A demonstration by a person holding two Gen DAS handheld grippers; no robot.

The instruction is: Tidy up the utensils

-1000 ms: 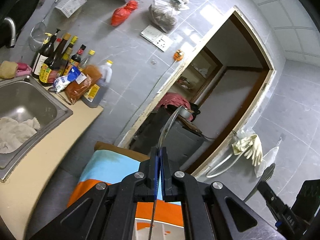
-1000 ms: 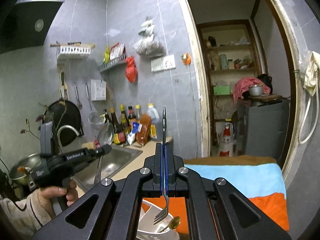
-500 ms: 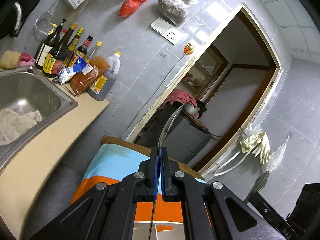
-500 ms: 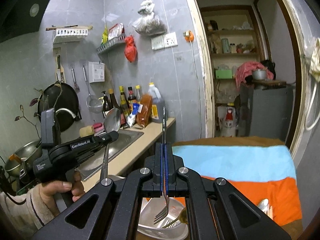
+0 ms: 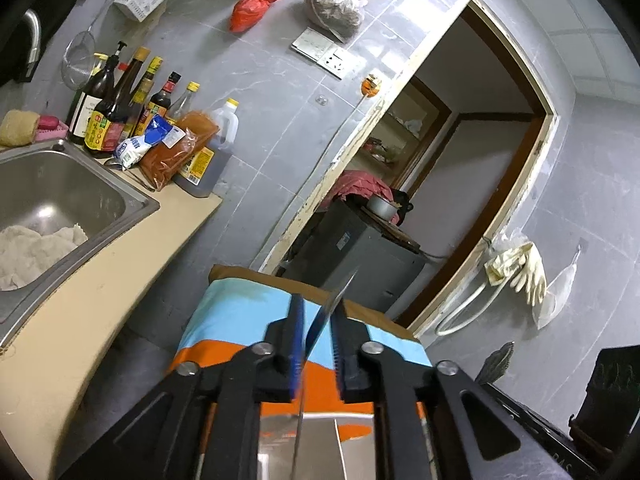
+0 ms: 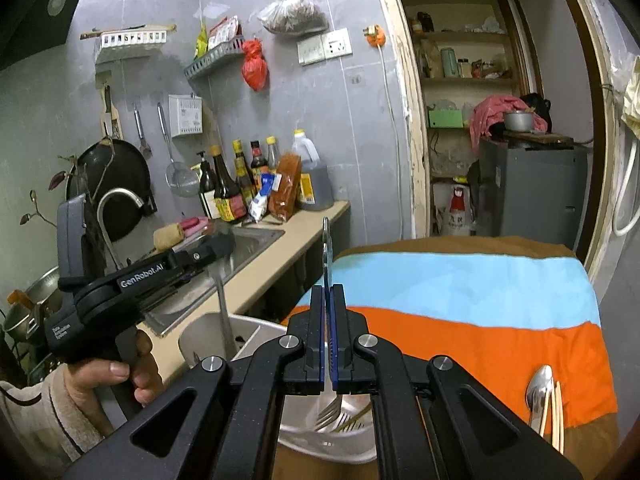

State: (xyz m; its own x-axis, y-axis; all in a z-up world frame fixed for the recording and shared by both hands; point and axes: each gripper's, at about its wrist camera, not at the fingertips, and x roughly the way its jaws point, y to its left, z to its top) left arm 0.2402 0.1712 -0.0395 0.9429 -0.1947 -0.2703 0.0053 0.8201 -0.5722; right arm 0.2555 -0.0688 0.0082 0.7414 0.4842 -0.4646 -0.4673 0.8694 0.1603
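L gripper (image 5: 316, 344) jaws now apart, were clamped; long steel spoon (image 6: 222, 312), blurred, dropping into white holder (image 6: 192, 344) at striped table's near-left corner. R gripper (image 6: 329, 344) clamped on steel fork (image 6: 327, 412), prob next.

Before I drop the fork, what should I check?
1. Right gripper shut on fork: ok.
2. Fork tines point down over the holder: ok.
3. Left gripper open: ok.
4. Spoon settled in holder: cannot tell, it is blurred.
5. Left gripper clear of the fork's drop path: ok, it is off to the side.
6. Cloth emptied: not ok, second spoon and chopsticks lie there.
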